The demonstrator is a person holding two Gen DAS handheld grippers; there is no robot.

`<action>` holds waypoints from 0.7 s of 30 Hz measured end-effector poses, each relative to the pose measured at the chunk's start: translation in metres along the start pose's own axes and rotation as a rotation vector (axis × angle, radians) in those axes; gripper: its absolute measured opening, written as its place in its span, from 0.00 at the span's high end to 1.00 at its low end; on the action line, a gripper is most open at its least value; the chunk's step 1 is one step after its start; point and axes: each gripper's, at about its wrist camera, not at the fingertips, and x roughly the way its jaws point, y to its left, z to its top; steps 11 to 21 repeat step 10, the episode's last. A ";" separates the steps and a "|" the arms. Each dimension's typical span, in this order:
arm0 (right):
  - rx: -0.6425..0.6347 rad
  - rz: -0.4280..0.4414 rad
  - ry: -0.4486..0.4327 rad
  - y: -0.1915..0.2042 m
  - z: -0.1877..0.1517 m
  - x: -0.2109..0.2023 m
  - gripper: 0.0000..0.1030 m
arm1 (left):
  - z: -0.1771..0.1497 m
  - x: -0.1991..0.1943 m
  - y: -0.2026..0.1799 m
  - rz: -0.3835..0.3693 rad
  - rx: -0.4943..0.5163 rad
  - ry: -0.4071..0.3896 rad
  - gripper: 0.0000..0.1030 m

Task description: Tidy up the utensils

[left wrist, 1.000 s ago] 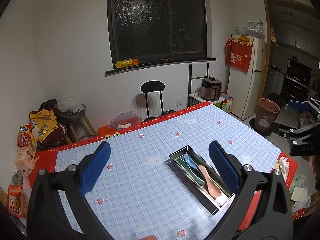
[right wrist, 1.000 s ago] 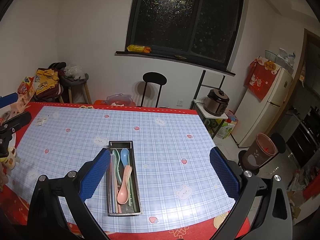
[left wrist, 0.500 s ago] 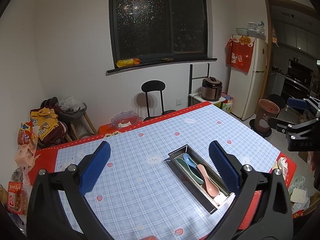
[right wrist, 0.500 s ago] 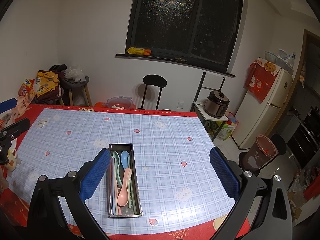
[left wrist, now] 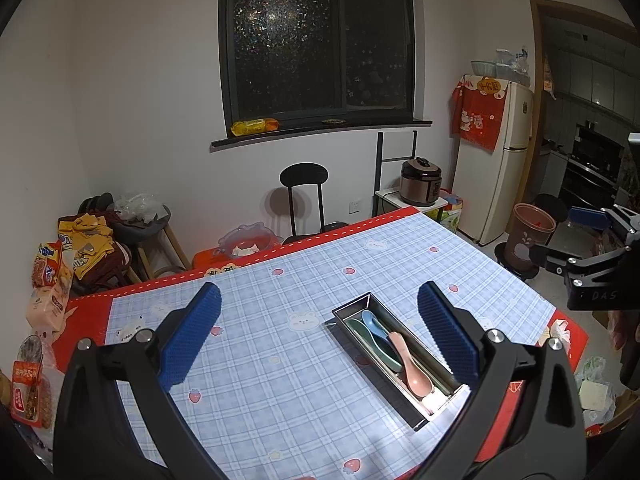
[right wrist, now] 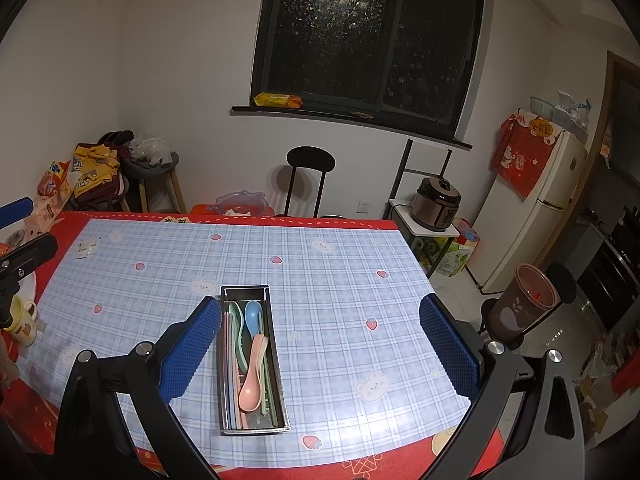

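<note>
Both claws are raised above the table with jaws spread wide and nothing between the blue pads. Left gripper [left wrist: 319,332]: seen through its own camera, its right pad overlaps the near end of the steel tray [left wrist: 416,410]. Right gripper [right wrist: 320,344]: its left pad sits just beside the tray's [right wrist: 276,344] left wall in its view. The tray, a long narrow steel box, rests on the blue checked tablecloth [right wrist: 328,280] near the front edge of the table. Inside the tray lie a pink spoon [right wrist: 252,380] on top, a blue spoon [right wrist: 253,316] and a green spoon [right wrist: 237,320] toward the tray's far end, and thin pastel sticks along its long walls. Beyond the tray, past the far table edge, stands a black chair [right wrist: 310,176]; right of the tray, off the table, are a rice cooker [right wrist: 437,204] and a fridge [right wrist: 532,216]. Left of the tray, at the table's edge, is a yellow cup [right wrist: 22,322].
</note>
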 end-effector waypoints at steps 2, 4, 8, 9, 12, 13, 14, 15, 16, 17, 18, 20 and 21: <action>0.001 0.000 0.001 0.000 -0.001 0.000 0.06 | 0.000 -0.001 0.001 0.001 -0.005 0.001 0.06; 0.002 0.000 0.001 0.000 -0.001 0.000 0.06 | 0.001 -0.001 0.002 0.000 -0.009 0.003 0.06; 0.003 0.005 0.004 0.000 -0.001 0.000 0.06 | 0.001 -0.001 0.002 0.001 -0.014 0.004 0.06; 0.004 0.007 0.005 0.000 -0.001 0.000 0.06 | 0.001 -0.001 0.003 0.000 -0.016 0.004 0.06; 0.004 0.009 0.005 0.000 -0.001 0.000 0.06 | 0.001 -0.001 0.003 0.000 -0.018 0.006 0.06; 0.004 0.009 0.005 0.000 -0.001 0.000 0.06 | 0.001 -0.001 0.003 0.000 -0.018 0.006 0.06; 0.004 0.009 0.005 0.000 -0.001 0.000 0.06 | 0.001 -0.001 0.003 0.000 -0.018 0.006 0.06; 0.004 0.009 0.005 0.000 -0.001 0.000 0.06 | 0.001 -0.001 0.003 0.000 -0.018 0.006 0.06; 0.004 0.009 0.005 0.000 -0.001 0.000 0.06 | 0.001 -0.001 0.003 0.000 -0.018 0.006 0.06; 0.004 0.009 0.005 0.000 -0.001 0.000 0.06 | 0.001 -0.001 0.003 0.000 -0.018 0.006 0.06; 0.004 0.009 0.005 0.000 -0.001 0.000 0.06 | 0.001 -0.001 0.003 0.000 -0.018 0.006 0.06; 0.004 0.009 0.005 0.000 -0.001 0.000 0.06 | 0.001 -0.001 0.003 0.000 -0.018 0.006 0.06; 0.004 0.009 0.005 0.000 -0.001 0.000 0.06 | 0.001 -0.001 0.003 0.000 -0.018 0.006 0.06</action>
